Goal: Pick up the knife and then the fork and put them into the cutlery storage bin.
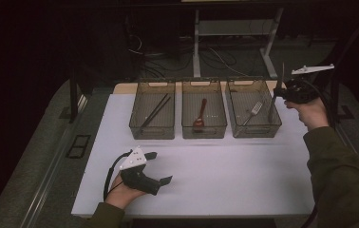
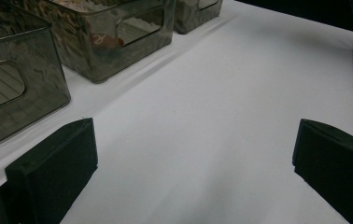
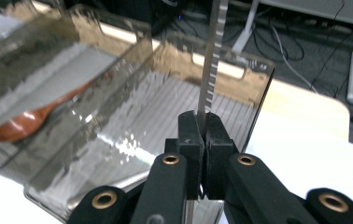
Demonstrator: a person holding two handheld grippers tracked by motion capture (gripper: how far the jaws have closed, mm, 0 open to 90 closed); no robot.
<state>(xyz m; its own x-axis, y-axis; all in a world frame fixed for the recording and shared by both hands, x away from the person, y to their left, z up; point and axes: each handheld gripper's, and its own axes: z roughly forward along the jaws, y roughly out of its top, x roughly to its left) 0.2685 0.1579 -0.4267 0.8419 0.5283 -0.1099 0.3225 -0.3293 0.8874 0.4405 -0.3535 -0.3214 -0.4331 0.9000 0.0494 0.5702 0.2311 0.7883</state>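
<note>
My right gripper [image 3: 201, 140] clamps a serrated knife [image 3: 213, 56] upright, just above the fork bin [image 1: 256, 128] for dropping in; left gripper [image 2: 193, 158] idles, jaws released.

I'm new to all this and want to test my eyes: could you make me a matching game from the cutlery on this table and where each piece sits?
Things:
1. chopsticks
2. wooden spoon
3. fork
4. knife

Places:
A. middle bin
B. clamped in the right gripper
C. left bin
D. right bin

Pairs: 1-C, 2-A, 3-D, 4-B
</note>
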